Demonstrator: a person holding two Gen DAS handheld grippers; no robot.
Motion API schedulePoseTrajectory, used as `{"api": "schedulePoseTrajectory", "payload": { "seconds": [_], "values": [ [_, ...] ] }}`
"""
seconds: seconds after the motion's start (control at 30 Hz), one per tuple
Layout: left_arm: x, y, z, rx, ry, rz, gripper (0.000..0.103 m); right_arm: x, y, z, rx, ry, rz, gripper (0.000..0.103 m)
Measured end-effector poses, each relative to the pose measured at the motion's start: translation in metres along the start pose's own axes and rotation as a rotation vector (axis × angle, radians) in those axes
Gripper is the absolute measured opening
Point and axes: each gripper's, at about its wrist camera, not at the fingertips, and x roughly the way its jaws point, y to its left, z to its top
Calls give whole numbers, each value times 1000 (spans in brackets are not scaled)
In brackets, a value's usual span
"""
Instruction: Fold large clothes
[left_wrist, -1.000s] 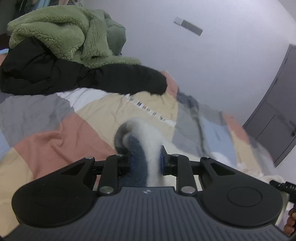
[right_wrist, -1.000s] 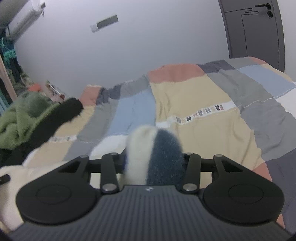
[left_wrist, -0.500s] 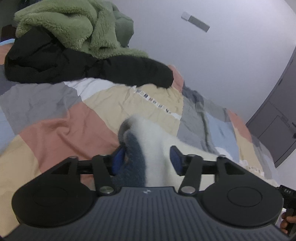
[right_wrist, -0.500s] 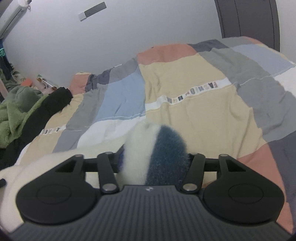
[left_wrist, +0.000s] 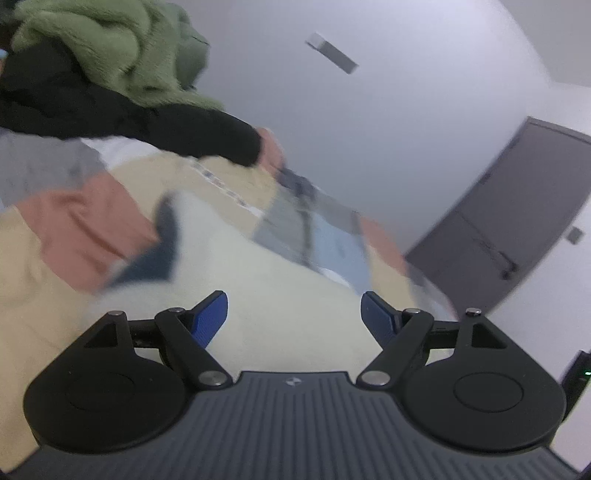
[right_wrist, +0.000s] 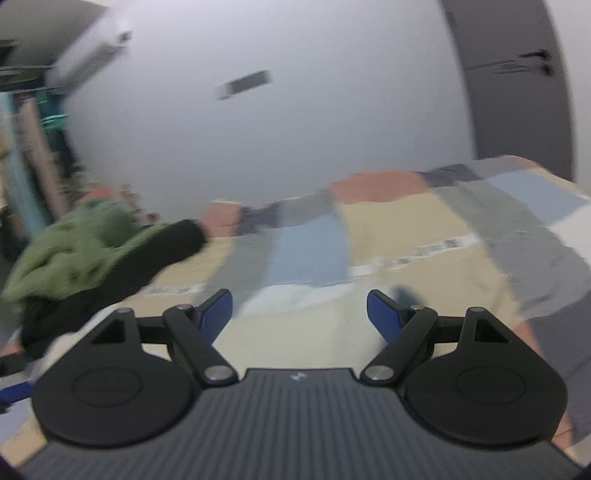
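Observation:
A cream fleece garment (left_wrist: 266, 280) with a dark blue trim (left_wrist: 155, 254) lies flat on the patchwork bedspread (left_wrist: 81, 229), below and ahead of my left gripper (left_wrist: 294, 314). Its jaws are opening and its blue pads (left_wrist: 210, 317) stand wide apart, off the fabric. In the right wrist view the same cream garment (right_wrist: 295, 332) spreads under my right gripper (right_wrist: 299, 312). These jaws are opening too, with nothing pressed between the pads. Both views are blurred by motion.
A pile of a green fleece (left_wrist: 122, 48) and a black jacket (left_wrist: 122, 110) sits on the far left of the bed; the green fleece (right_wrist: 74, 254) also shows in the right view. A grey door (left_wrist: 509, 236) and a white wall stand behind the bedspread (right_wrist: 424, 229).
Both grippers opened and let go of the rolled cream-and-blue fabric they were pinching. The garment now lies spread on the bed, and both grippers have pulled back and lifted a little.

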Motion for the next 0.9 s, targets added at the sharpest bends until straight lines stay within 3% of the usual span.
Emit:
{"api": "schedulePoseTrajectory", "payload": {
  "seconds": [0.13,0.23,0.33,0.43,0.57,0.67,0.8,0.87,0.9],
  "values": [
    [10,1,-21,-132,99,-84,85,-4,21,-13,22,69,146,81],
    [34,27,-45,-398,230,-170,91,6,22,-26,152,172,231,81],
    [57,56,-70,-634,321,-186,91,20,16,-44,311,299,283,83],
    [68,80,-87,-795,302,-174,91,27,12,-53,365,332,294,83],
    [71,107,-95,-1003,158,-222,91,23,4,-59,494,343,322,85],
    [72,113,-92,-1027,114,-212,90,23,1,-62,566,369,366,86],
    [75,104,-83,-938,97,-169,85,22,-1,-67,637,398,407,86],
    [75,97,-77,-861,93,-140,67,25,-1,-70,673,412,426,86],
    [75,93,-73,-815,92,-123,63,27,-1,-72,690,422,440,86]
  ]
}}
